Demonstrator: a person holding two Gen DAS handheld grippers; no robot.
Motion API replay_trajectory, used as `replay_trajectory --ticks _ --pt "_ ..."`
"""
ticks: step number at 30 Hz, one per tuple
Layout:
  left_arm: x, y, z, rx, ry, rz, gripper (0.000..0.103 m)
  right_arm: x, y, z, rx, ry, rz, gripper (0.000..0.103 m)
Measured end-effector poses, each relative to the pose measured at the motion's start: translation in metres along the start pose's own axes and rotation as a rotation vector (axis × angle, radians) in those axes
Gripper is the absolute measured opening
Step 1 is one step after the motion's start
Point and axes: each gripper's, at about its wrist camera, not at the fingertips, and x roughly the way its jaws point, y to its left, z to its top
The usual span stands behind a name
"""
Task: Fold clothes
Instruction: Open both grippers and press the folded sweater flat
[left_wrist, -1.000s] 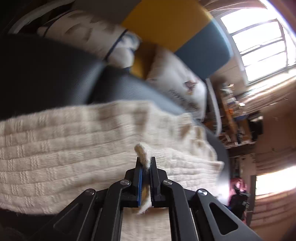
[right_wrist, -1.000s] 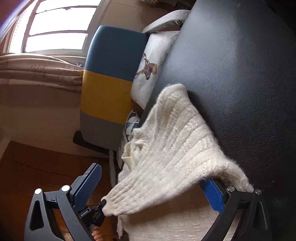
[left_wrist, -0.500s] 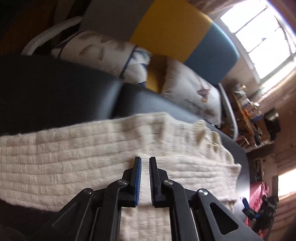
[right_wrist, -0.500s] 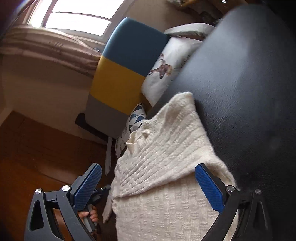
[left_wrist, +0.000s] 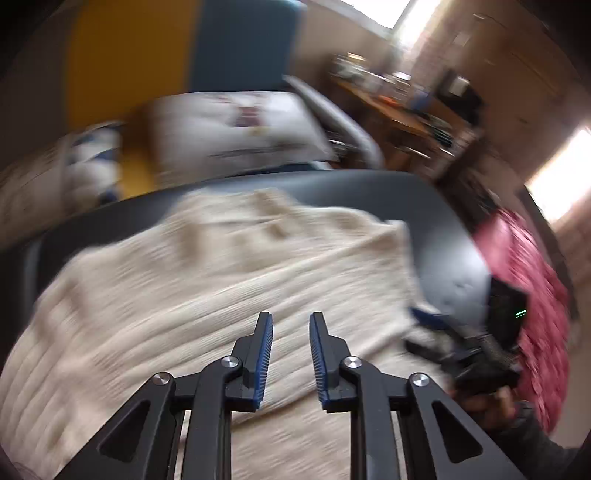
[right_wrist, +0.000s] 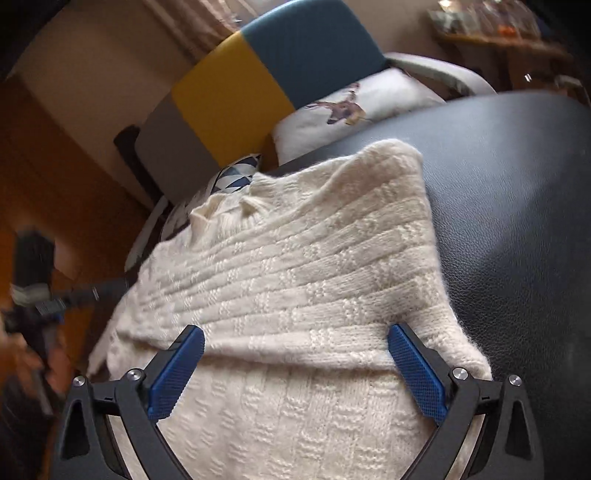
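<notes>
Left wrist alone shows pink cloth; left gripper opening, right gripper spread, both empty.

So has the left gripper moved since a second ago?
Yes. The left gripper let go of the sweater and swung right along it; the cushion slid left. Its jaws are opening, empty.

We count one cream knitted sweater on one dark padded surface, two grippers, left and right, one tricolour chair, and seemingly two cushions, the second half hidden.
</notes>
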Motion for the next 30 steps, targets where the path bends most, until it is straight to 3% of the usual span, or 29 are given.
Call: replay_trajectory --ticks 4,11,17,20,22,24,25,27,30 --pt "0.049 -0.061 0.052 0.171 0.082 -0.099 0.028 -0.004 -0.001 -0.005 -0.022 -0.022 0.026 0.102" --pt "0.137 -0.096 0.1 0.307 0.253 -0.124 0.028 -0.012 -0.01 -0.004 0.049 -0.066 0.138 0.102" --pt "0.178 -0.092 0.125 0.305 0.341 -0.183 0.028 -0.012 -0.011 -0.006 0.064 -0.081 0.168 0.102" --pt "0.198 -0.094 0.126 0.3 0.425 -0.252 0.028 -0.013 -0.012 -0.006 0.07 -0.088 0.18 0.102" --pt "0.213 -0.094 0.124 0.292 0.467 -0.253 0.027 -0.013 -0.014 -0.007 0.073 -0.091 0.184 0.102" --pt "0.218 -0.095 0.122 0.296 0.457 -0.256 0.019 -0.013 -0.013 -0.007 0.073 -0.092 0.183 0.102" --pt "0.211 -0.099 0.121 0.327 0.413 -0.261 0.011 -0.013 -0.013 -0.007 0.072 -0.092 0.181 0.102" --pt "0.193 -0.109 0.118 0.408 0.301 -0.267 0.008 -0.013 -0.012 -0.007 0.069 -0.094 0.174 0.102" --pt "0.204 -0.108 0.111 0.511 0.237 -0.045 0.007 -0.011 -0.008 -0.008 0.055 -0.094 0.148 0.102"
